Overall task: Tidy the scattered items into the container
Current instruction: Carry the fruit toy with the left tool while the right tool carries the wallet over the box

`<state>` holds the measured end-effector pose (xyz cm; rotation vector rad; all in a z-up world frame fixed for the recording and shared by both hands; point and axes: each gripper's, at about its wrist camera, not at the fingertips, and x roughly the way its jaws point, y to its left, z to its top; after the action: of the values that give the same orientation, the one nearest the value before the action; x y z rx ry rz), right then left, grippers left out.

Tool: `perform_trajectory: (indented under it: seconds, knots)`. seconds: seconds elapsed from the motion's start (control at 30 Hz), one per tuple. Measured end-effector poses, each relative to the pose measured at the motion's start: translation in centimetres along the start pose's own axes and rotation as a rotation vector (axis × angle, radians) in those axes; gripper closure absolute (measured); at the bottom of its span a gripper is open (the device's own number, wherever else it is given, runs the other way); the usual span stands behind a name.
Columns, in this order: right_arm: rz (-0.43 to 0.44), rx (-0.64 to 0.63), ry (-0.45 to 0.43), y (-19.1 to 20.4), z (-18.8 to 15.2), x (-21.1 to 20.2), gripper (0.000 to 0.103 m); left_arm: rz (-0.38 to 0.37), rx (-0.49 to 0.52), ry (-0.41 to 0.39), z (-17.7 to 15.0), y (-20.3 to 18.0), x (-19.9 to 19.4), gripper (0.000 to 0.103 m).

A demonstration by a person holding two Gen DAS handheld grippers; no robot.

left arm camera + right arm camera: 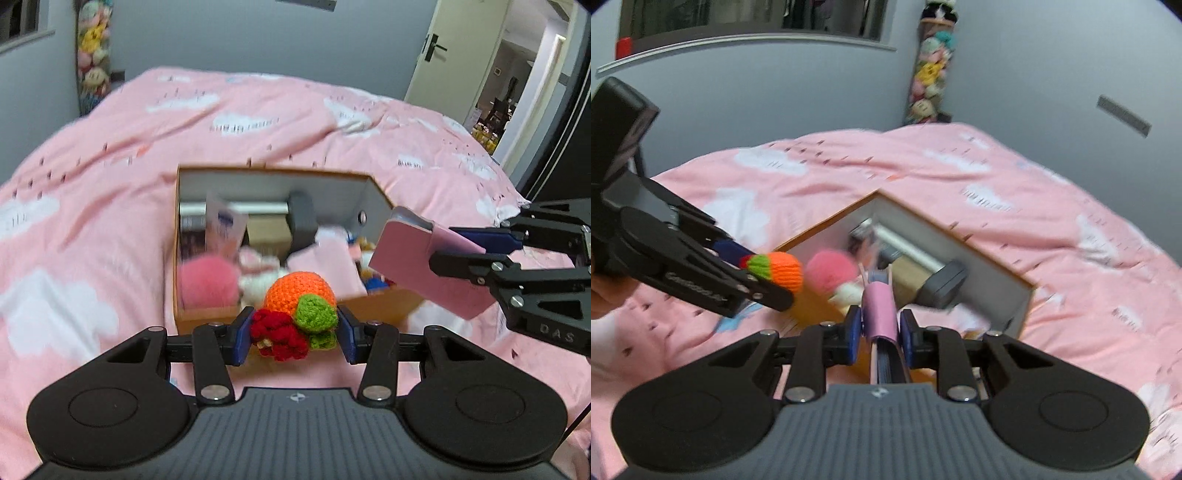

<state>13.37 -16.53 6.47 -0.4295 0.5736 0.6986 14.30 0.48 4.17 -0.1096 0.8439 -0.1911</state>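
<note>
Container, an open cardboard box with white inner walls, sat mid-frame on the pink cloud-print bedspread, already part-filled: pink pompom in its 8 o'clock corner, white tube leaning at the back wall, grey-black dumbbell-like item across the rear, other soft bits too blurred to name. Left gripper was clamped on a crochet toy, orange body with green and red parts, blue pads pressing both sides, held above the box's near wall. Right gripper had its pads narrow, pinching a pink case edge-on; in the left wrist view that case hung at 3 o'clock by the box's right corner. Hanging plush-toy column stood at 12 o'clock against the grey wall. Both views motion-blurred.
</note>
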Motion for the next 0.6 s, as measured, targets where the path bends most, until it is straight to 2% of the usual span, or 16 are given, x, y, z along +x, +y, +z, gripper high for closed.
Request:
perform_trajectory:
  seconds: [0.07, 0.13, 0.23, 0.37, 0.6]
  knots:
    - [-0.012, -0.012, -0.011, -1.0, 0.6, 0.9, 0.079, -0.006, -0.002, 0.001, 1.1, 0.2, 0.7, 0.050]
    - [-0.014, 0.033, 0.004, -2.3, 1.3, 2.3, 0.079, 0.009, 0.000, -0.004, 2.0, 0.4, 1.6, 0.050]
    - [0.016, 0.189, 0.023, -4.8, 1.8, 4.9, 0.079, 0.027, 0.003, -0.008, 3.0, 0.7, 3.1, 0.050]
    - [-0.001, 0.374, 0.033, -7.2, 1.7, 8.8, 0.079, 0.018, 0.007, 0.000, 3.7, 1.2, 4.8, 0.050]
    - [0.074, 0.697, 0.113, -9.8, -1.3, 13.9, 0.079, 0.015, 0.034, 0.029, 4.2, 1.5, 7.5, 0.050]
